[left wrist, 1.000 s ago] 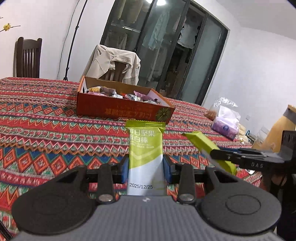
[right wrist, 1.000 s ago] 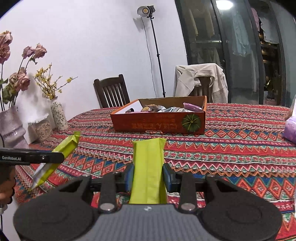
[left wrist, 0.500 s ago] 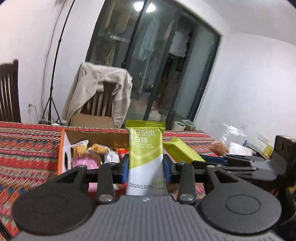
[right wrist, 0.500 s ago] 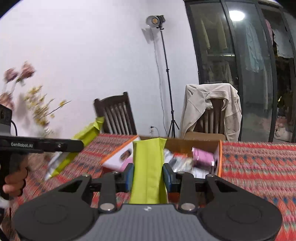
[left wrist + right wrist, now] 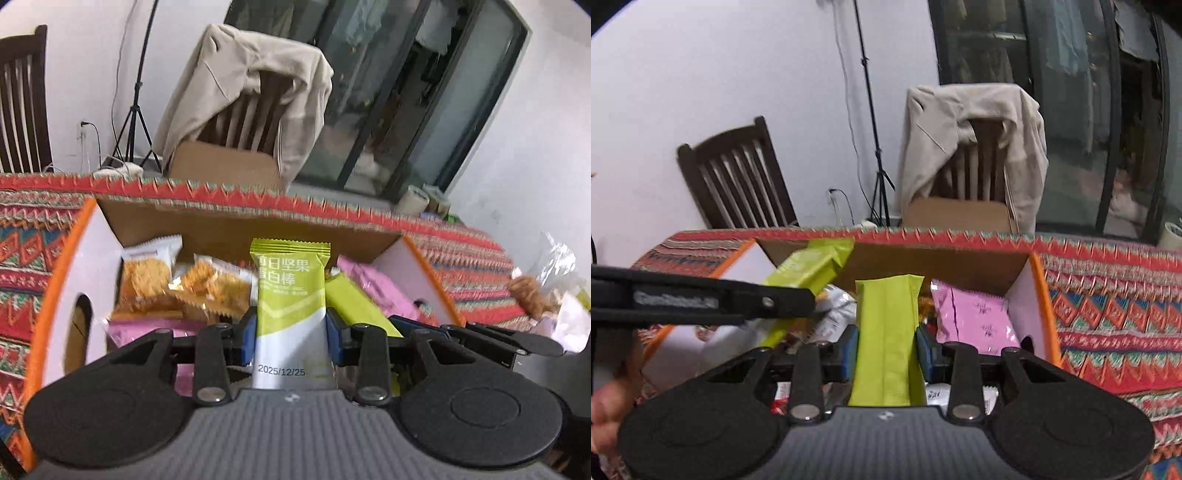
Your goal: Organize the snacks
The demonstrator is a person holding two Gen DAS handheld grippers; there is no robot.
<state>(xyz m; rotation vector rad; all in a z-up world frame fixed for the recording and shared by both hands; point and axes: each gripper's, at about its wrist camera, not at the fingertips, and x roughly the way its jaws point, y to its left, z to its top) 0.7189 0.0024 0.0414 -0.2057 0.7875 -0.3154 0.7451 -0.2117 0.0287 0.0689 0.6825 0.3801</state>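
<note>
My left gripper (image 5: 291,334) is shut on a green-and-white nut bar (image 5: 290,295) and holds it upright over the open orange snack box (image 5: 55,273). My right gripper (image 5: 886,345) is shut on a second green bar (image 5: 886,328), plain back side facing me, also over the box (image 5: 1043,295). In the left wrist view the right gripper's bar (image 5: 354,306) shows to the right. In the right wrist view the left gripper's bar (image 5: 809,266) shows at left. The box holds orange snack packs (image 5: 147,280) and pink packs (image 5: 971,321).
The box stands on a table with a red patterned cloth (image 5: 1115,310). A clear bag with snacks (image 5: 543,291) lies at the right. Beyond the far edge are a chair draped with a beige jacket (image 5: 251,92), a dark wooden chair (image 5: 738,177) and a light stand (image 5: 875,147).
Both grippers, still shut on their bars, have moved forward from above the cloth to over the open box, which now fills the lower view.
</note>
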